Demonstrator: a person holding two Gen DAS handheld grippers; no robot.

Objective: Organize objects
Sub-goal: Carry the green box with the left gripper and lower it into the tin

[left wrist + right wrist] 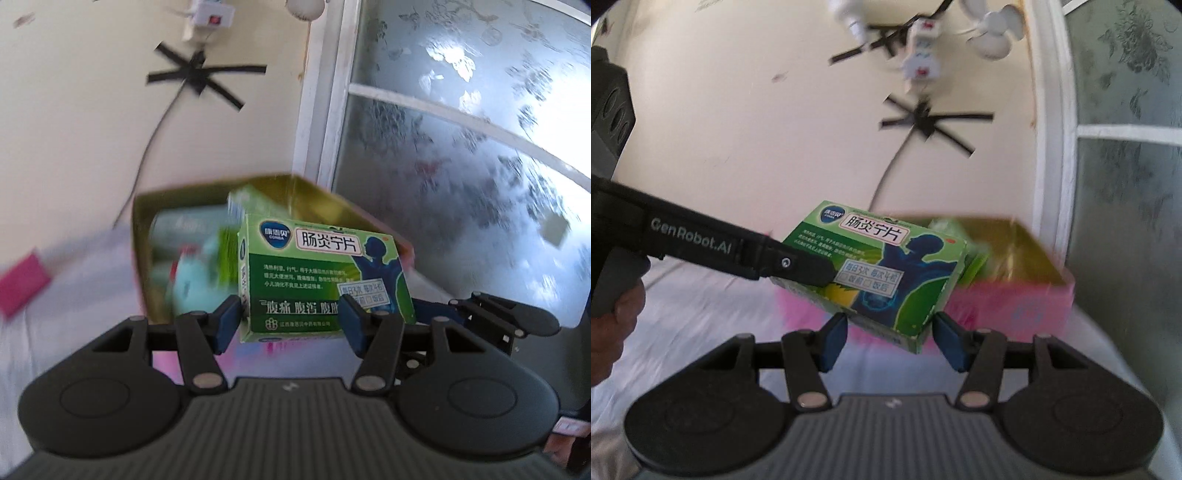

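Note:
A green medicine box [325,280] with Chinese print is held in the air between both grippers. My left gripper [291,319] is shut on one end of it. My right gripper [890,338] is shut on the other end of the same green medicine box [882,266]. The left gripper's finger [798,267] reaches in from the left in the right wrist view. Behind stands a pink storage box with a gold inside [177,199], holding several blurred green and teal packs. It also shows in the right wrist view [1008,302].
A white cloth covers the table [701,332]. A pink item [22,286] lies at the left. A cream wall with a taped cable [203,74] and power strip [921,55] is behind. A frosted window [461,166] stands at the right.

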